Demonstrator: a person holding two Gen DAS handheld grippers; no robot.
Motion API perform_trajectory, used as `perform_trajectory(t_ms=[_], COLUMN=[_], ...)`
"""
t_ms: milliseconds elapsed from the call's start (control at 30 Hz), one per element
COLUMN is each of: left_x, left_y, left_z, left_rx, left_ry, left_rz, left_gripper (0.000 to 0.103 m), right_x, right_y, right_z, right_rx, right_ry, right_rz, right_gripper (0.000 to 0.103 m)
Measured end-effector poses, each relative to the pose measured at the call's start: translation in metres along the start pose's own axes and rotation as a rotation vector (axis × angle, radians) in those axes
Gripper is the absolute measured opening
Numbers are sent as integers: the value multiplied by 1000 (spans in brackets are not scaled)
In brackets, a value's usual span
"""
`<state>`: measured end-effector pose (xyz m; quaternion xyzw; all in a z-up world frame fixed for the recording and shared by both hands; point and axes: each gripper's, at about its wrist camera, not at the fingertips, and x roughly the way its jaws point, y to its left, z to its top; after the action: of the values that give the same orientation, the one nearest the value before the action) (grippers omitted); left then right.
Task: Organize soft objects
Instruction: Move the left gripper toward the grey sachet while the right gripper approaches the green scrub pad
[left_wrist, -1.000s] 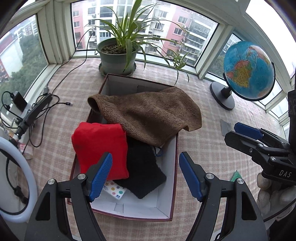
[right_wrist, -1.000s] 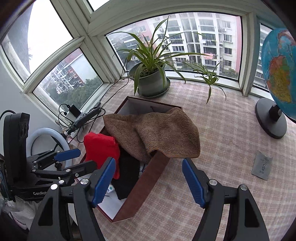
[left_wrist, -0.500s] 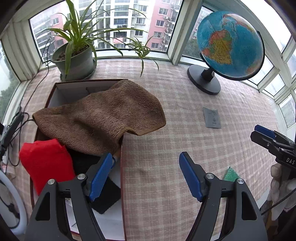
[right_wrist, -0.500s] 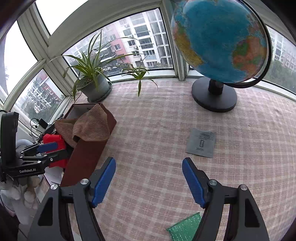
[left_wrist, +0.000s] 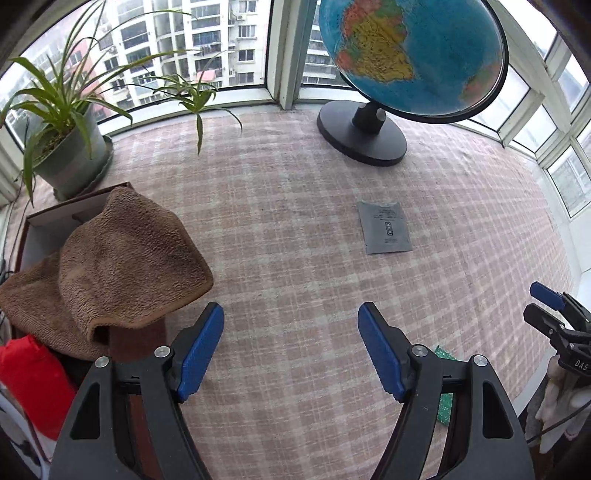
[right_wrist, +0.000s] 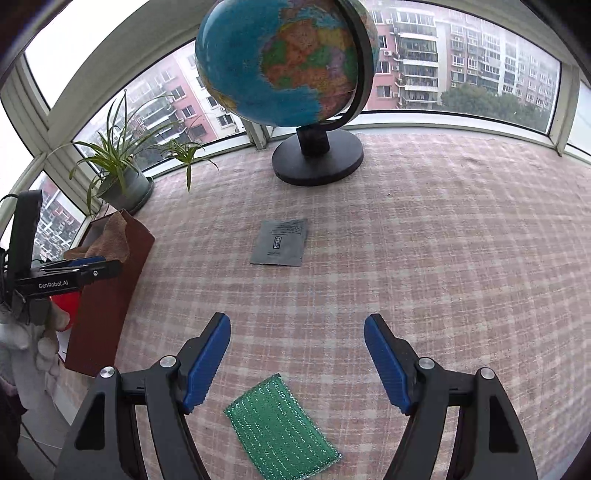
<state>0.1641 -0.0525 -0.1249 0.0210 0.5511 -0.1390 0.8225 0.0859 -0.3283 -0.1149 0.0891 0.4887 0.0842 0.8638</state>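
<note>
Table: checked pink cloth (right_wrist: 424, 229) fills both views, mostly bare.
Globe: blue globe (right_wrist: 284, 62) stands at top centre of the right view, well apart from the work.
Box: brown box (right_wrist: 107, 291) at left edge, brown towel (left_wrist: 110, 266) draped over its rim, red soft item (left_wrist: 29, 380) tucked inside at lower left.
Packet: grey flat pouch (right_wrist: 279, 242) lies mid-frame, alone.
Sponge: green glittery scouring pad (right_wrist: 280, 428) sits bottom centre, just below the right gripper (right_wrist: 297, 354), fingers spread wide and empty.
Left gripper: left gripper (left_wrist: 290, 343) hovers over cloth beside the box, fingers apart, nothing held.
Tip: likely next is the pad; I'd drop straight down, straddle its narrow width, close gently.
</note>
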Motion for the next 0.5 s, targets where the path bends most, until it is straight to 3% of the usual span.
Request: perform_trajectory(t_ms=[100,267,500], left_x=[10,24,43], left_y=[-15,-34,-52], left_z=[6,11,-8], left_rx=[20,31,19], left_ry=[14,49,93], left_rz=[-7,-40,-103], left_gripper=[75,75,75], right_x=[-4,-2,5], right_y=[-10,-14,-11], right_z=[-15,-38,-69], right_rx=[-7,-66,-159], right_ry=[-5,18,81], right_rz=[-6,-11,-14], right_gripper=[78,79,79])
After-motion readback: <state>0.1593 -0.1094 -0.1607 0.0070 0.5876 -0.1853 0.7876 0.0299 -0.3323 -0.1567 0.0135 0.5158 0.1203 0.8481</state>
